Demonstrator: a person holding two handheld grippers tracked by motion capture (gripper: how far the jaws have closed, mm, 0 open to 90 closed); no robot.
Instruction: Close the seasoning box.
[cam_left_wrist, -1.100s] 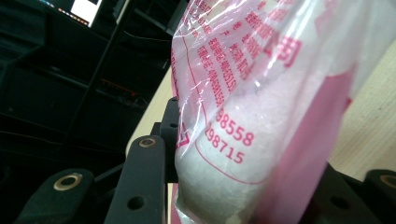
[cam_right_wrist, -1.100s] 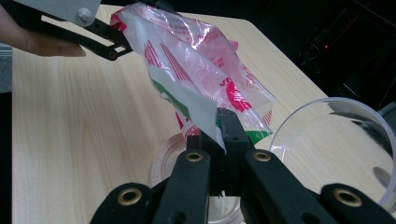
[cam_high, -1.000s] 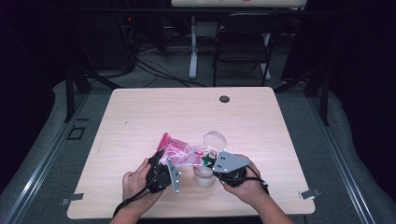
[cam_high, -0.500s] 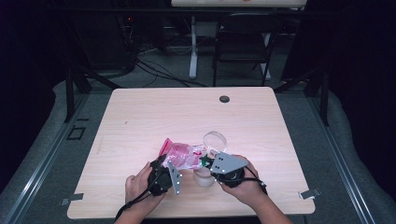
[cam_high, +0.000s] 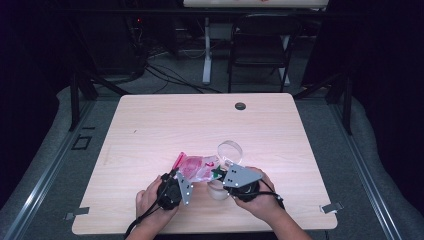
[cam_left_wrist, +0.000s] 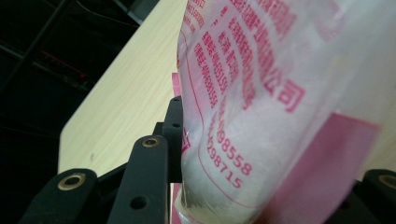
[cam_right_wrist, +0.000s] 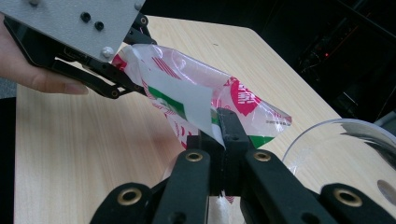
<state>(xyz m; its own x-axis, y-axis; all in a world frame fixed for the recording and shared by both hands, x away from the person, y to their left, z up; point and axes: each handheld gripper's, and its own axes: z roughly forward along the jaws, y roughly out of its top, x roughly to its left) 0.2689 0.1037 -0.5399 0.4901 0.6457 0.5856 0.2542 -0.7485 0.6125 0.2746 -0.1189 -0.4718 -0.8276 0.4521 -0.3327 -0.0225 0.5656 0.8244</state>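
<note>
A clear plastic bag (cam_high: 196, 167) with red and green print is stretched between both grippers just above the table's near middle. My left gripper (cam_high: 189, 179) is shut on its left end. In the left gripper view the bag's (cam_left_wrist: 261, 93) red lettering presses against my left gripper (cam_left_wrist: 261, 158). My right gripper (cam_high: 218, 175) is shut on the bag's white and green edge strip, which the right gripper view shows pinched between the jaws of the right gripper (cam_right_wrist: 221, 125). There the bag (cam_right_wrist: 187, 88) runs up to the left gripper (cam_right_wrist: 122, 86).
A clear glass bowl (cam_high: 230, 150) stands right behind the right gripper, and its rim (cam_right_wrist: 345, 140) is close on the right. A pale round container (cam_high: 217, 192) sits under the right hand. The light wooden table (cam_high: 165, 125) has a dark grommet (cam_high: 240, 106). A chair (cam_high: 260, 45) stands beyond.
The bag has shifted a little to the right, toward the right gripper, and is drawn tauter. Both hands have barely moved.
</note>
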